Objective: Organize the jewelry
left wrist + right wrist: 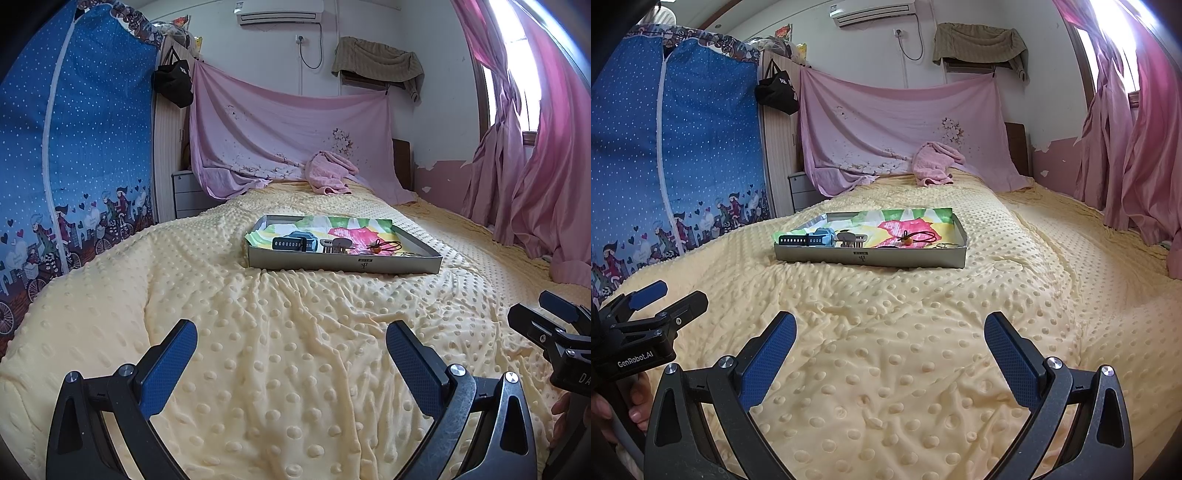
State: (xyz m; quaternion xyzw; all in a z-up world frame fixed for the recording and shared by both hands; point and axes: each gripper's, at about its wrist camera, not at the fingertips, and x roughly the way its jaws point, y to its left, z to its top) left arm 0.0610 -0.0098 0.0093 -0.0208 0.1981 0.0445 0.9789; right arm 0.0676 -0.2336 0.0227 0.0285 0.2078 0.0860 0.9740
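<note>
A shallow grey box (343, 263) (871, 257) lined with bright patterned paper sits on the yellow dotted bedspread (288, 354), well ahead of both grippers. In it lie a blue watch with a dark strap (295, 242) (812, 239), a pale hair claw clip (335, 245) (851, 239), a dark cord with an orange bead (382, 246) (916, 236) and a thin ring or chain at the right end (945, 245). My left gripper (291, 347) is open and empty over the bedspread. My right gripper (890, 338) is open and empty too.
A pink towel (330, 173) is bunched near the head of the bed under a hanging pink sheet (288, 125). A blue fabric wardrobe (77, 155) stands left, pink curtains (535, 155) right. The right gripper shows at the edge of the left view (554, 325).
</note>
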